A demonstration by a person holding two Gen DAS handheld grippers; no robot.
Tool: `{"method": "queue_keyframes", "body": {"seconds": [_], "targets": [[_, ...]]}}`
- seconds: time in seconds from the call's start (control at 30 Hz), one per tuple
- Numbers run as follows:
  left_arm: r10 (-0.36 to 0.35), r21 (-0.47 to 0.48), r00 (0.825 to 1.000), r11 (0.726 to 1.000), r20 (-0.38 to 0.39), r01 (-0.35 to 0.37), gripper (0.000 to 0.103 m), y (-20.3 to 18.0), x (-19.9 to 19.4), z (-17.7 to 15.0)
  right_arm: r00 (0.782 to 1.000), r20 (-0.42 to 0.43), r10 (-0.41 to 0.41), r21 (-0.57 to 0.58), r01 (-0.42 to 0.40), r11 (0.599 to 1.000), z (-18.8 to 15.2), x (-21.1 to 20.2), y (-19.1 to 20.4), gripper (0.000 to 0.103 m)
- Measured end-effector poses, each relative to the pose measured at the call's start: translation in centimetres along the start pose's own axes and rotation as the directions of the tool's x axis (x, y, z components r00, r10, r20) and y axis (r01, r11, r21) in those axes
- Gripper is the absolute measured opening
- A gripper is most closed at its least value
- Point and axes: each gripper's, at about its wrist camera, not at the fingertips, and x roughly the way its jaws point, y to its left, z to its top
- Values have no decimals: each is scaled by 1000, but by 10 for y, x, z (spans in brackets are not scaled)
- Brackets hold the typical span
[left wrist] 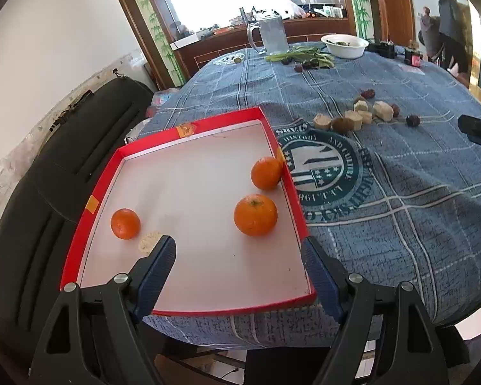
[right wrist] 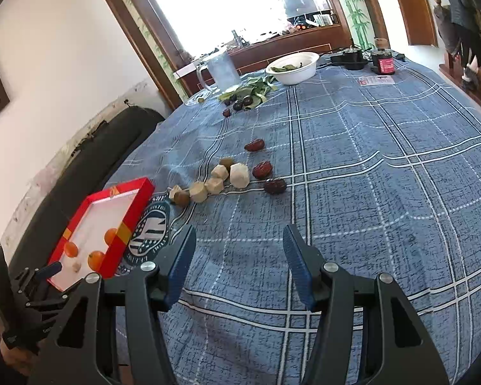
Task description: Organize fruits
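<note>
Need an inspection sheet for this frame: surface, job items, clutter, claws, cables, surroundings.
Surface: table under a blue plaid cloth, rumpled near the tray.
Job's things: red tray holds three oranges and one pale chunk; more pale chunks, kiwis and red dates lie loose mid-table.
Clutter: glass mug, white bowl with greens, leaves and dark fruits, dark jar.
Claws: left claw open over the tray's near end; right claw open above bare cloth.
Cables: possibly one by the black device; unclear.
Surroundings: black sofa, window, wooden door, a person standing far right.
</note>
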Motion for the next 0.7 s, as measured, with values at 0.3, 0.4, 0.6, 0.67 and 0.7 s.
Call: {"method": "queue_keyframes", "body": {"seconds": [0.3, 0.4, 0.6, 0.67, 0.7], "targets": [[25, -79, 1000, 997, -2, -25, 80, 25, 2, 4, 1000, -25, 11, -47, -12, 999, -7, 8, 13, 58], [4, -82, 1000, 997, 18, -2, 80, 25, -3, 7, 999, -33, 0, -51, -1, 999, -5, 12, 13, 58], [-100, -62, 993, 993, 67, 105, 80, 11, -15, 22, 997, -61, -50, -80, 46, 996, 16, 33, 8, 58], [-145, -50, 986, 987, 88, 149, 80, 3, -18, 29, 995, -80, -65, -110, 56, 992, 23, 43, 8, 58], [-179, -48, 979, 982, 96, 184, 80, -1, -18, 35, 993, -80, -82, -121, 72, 990, 27, 48, 7, 58]]}}
